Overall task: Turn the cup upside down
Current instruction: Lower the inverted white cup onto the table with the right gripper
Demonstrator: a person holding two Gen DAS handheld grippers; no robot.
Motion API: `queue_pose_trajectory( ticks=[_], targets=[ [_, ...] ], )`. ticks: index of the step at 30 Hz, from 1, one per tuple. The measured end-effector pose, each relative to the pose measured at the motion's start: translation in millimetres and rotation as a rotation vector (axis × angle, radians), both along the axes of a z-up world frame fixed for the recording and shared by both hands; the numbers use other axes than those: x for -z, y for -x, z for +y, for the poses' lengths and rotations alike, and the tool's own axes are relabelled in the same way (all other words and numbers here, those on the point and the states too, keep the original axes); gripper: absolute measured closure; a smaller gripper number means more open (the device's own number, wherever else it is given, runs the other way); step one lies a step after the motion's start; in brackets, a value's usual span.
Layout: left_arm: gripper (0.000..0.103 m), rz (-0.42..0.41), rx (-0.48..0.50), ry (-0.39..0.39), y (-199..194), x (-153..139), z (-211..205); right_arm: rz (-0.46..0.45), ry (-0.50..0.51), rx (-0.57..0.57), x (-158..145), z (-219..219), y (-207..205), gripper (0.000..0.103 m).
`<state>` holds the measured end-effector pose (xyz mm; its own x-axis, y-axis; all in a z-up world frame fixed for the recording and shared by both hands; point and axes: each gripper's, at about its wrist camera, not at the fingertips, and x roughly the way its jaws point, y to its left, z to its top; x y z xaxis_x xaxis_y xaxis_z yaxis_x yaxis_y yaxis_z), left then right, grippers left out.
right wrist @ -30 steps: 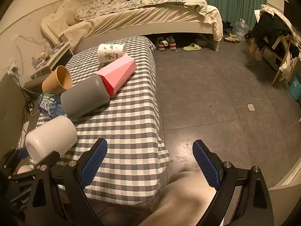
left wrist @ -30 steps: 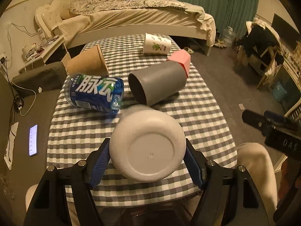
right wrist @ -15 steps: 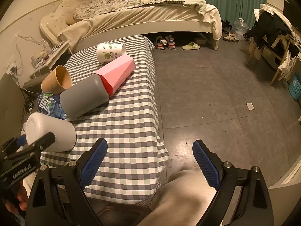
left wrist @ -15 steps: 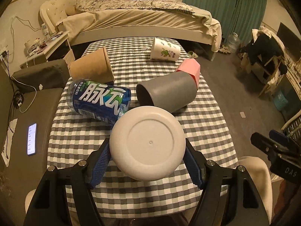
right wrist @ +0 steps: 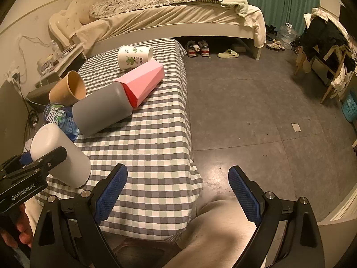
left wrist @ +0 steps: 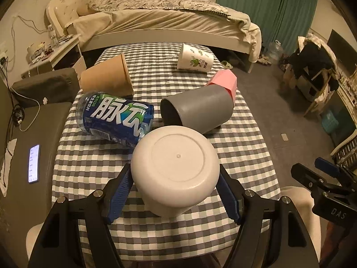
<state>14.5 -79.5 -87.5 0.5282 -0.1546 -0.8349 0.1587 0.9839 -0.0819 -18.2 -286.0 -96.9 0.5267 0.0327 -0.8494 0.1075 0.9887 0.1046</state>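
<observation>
My left gripper [left wrist: 174, 186] is shut on a white cup [left wrist: 176, 167]. Its flat base points up and toward the camera, its mouth down near the checked tablecloth [left wrist: 89, 169]. In the right wrist view the white cup [right wrist: 60, 154] stands tilted at the table's near left, rim low on the cloth, with the left gripper [right wrist: 29, 169] clamped across it. My right gripper [right wrist: 177, 192] is open and empty, off the table's right edge above the floor.
Lying on the table are a grey cup [left wrist: 198, 109], a pink faceted cup [left wrist: 223, 81], a brown paper cup [left wrist: 107, 79], a white printed cup [left wrist: 194, 59] and a blue bottle [left wrist: 116, 118]. A bed [left wrist: 160, 24] stands behind.
The left gripper has lowered and tilted the white cup, so its base now faces more upward and its mouth is down by the cloth. The right gripper has stayed still and open.
</observation>
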Motion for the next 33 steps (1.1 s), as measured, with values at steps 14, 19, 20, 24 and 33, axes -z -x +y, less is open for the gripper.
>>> queue_pose_trajectory(
  ticks=[14, 19, 20, 24, 33],
  targets=[
    [0.027, -0.023, 0.002, -0.001, 5, -1, 1, 0.001, 0.008, -0.008, -2, 7, -2, 0.011],
    [0.023, -0.063, 0.001, -0.02, 7, -11, 0, -0.005, 0.008, -0.006, -7, 7, -1, 0.011],
    [0.023, -0.07, 0.001, -0.021, 7, -14, 0, -0.007, 0.009, -0.005, -8, 7, 0, 0.011],
    [0.023, -0.112, -0.004, -0.016, 8, -30, 3, -0.021, 0.013, -0.008, -15, 9, 2, 0.011],
    [0.023, -0.251, -0.034, -0.04, 25, -79, 18, -0.084, 0.03, -0.023, -43, 18, 13, 0.011]
  ],
)
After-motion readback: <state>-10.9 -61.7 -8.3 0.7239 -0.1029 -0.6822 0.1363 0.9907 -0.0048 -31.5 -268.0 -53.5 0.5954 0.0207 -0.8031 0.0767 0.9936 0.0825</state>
